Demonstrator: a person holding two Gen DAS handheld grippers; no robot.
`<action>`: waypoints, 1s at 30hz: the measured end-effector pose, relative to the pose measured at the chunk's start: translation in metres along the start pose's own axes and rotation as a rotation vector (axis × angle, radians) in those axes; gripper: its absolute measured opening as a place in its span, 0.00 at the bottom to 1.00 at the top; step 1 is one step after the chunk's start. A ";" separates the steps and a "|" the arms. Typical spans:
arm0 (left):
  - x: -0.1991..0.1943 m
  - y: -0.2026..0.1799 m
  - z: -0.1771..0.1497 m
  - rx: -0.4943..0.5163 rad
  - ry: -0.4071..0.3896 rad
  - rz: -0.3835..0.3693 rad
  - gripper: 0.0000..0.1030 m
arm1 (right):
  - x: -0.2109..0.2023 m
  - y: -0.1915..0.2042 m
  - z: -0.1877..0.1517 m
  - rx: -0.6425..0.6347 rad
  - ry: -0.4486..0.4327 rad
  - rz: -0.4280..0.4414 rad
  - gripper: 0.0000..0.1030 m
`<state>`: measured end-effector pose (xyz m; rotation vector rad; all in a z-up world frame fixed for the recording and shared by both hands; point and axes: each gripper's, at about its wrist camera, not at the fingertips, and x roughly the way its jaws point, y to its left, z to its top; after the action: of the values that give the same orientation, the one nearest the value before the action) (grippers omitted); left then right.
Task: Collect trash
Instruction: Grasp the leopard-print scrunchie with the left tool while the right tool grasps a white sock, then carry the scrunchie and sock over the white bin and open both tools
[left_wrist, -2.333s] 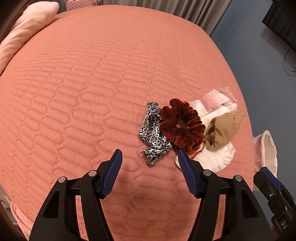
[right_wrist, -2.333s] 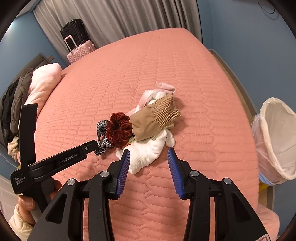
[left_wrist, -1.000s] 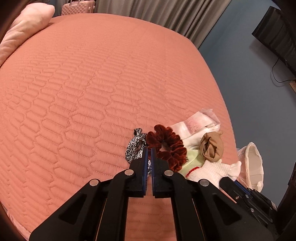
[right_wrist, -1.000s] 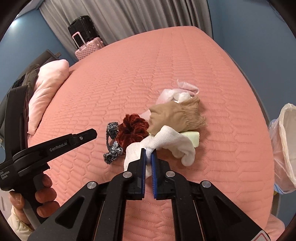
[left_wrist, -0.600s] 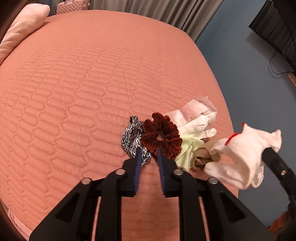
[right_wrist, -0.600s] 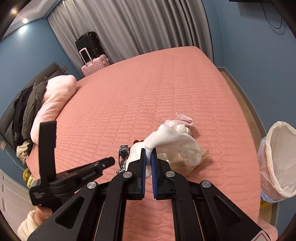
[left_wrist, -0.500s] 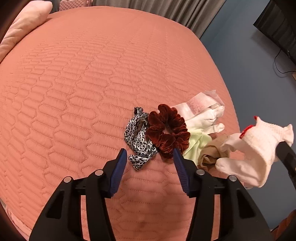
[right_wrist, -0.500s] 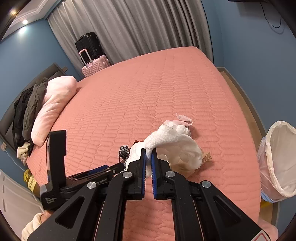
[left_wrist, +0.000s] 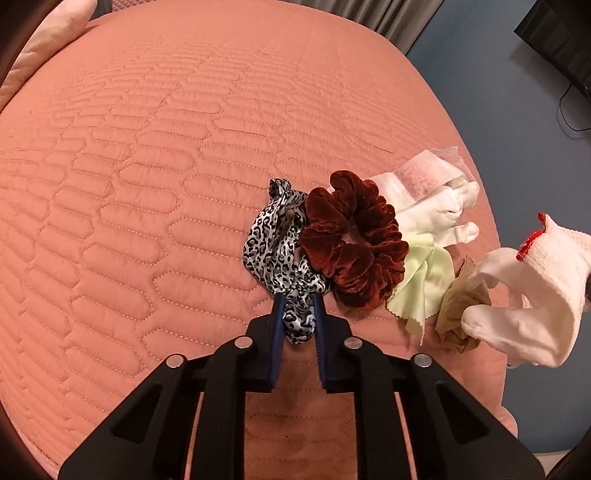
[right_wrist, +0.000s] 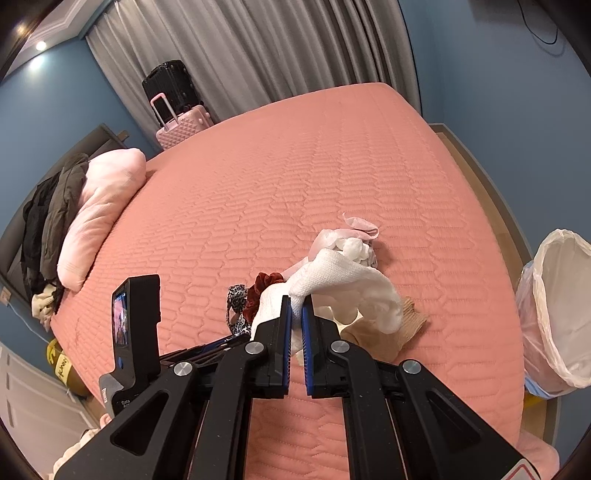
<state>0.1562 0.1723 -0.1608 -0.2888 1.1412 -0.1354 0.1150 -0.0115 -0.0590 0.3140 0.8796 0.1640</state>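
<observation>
A small pile lies near the right edge of the pink quilted bed (left_wrist: 147, 184). My left gripper (left_wrist: 298, 306) is shut on the near end of a leopard-print scrunchie (left_wrist: 277, 243), which lies against a dark red velvet scrunchie (left_wrist: 351, 240). Beside them are a pale green cloth (left_wrist: 424, 280), a tan stocking (left_wrist: 458, 314), white gloves (left_wrist: 443, 214) and a pink-white wrapper (left_wrist: 421, 173). My right gripper (right_wrist: 296, 301) is shut on a white sock (right_wrist: 351, 284) and holds it above the pile; it also shows in the left wrist view (left_wrist: 532, 288).
A bin lined with a white bag (right_wrist: 557, 314) stands on the floor right of the bed. A pink pillow (right_wrist: 99, 210) and dark clothes (right_wrist: 48, 214) lie at the bed's left end. Pink and black suitcases (right_wrist: 181, 114) stand by the grey curtains.
My left gripper opened, moved forward and closed on the leopard scrunchie's near end. My right gripper took hold of the white sock and lifted it off the pile, uncovering the green cloth and stocking.
</observation>
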 end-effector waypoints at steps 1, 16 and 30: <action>-0.004 0.000 0.001 0.004 -0.006 0.000 0.09 | -0.002 0.001 0.001 -0.001 -0.004 0.001 0.05; -0.135 -0.055 0.032 0.104 -0.256 -0.120 0.07 | -0.081 -0.004 0.033 -0.006 -0.184 0.004 0.05; -0.190 -0.169 0.046 0.300 -0.367 -0.270 0.07 | -0.175 -0.059 0.060 0.031 -0.364 -0.081 0.05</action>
<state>0.1262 0.0660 0.0724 -0.1884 0.7020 -0.4689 0.0526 -0.1263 0.0849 0.3239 0.5335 0.0162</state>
